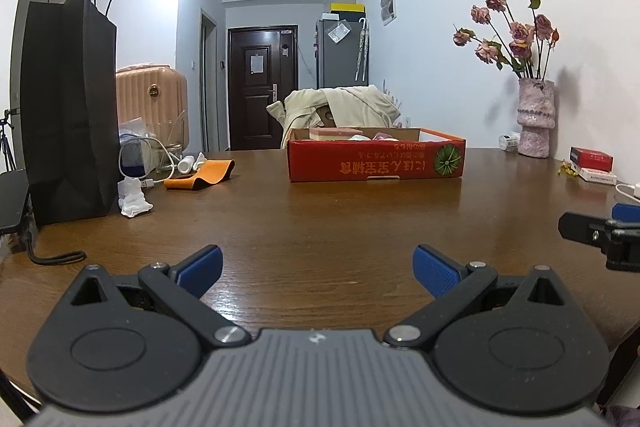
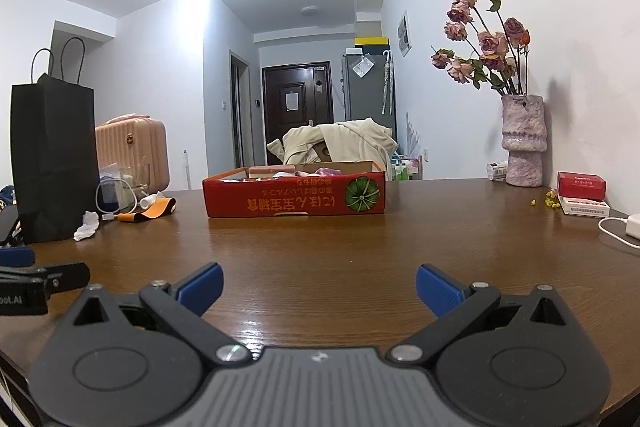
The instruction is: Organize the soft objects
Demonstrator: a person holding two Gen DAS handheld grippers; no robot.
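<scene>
A red cardboard box stands on the far middle of the wooden table; pink and white soft items show just above its rim. The box also shows in the right wrist view, with pink items inside. My left gripper is open and empty, low over the near table. My right gripper is open and empty, beside the left one. The right gripper shows in the left wrist view and the left gripper shows in the right wrist view, only in part.
A black paper bag, a crumpled white tissue, cables, a glass and an orange pouch sit at the left. A vase of dried roses, red and white small boxes and a white charger sit at the right.
</scene>
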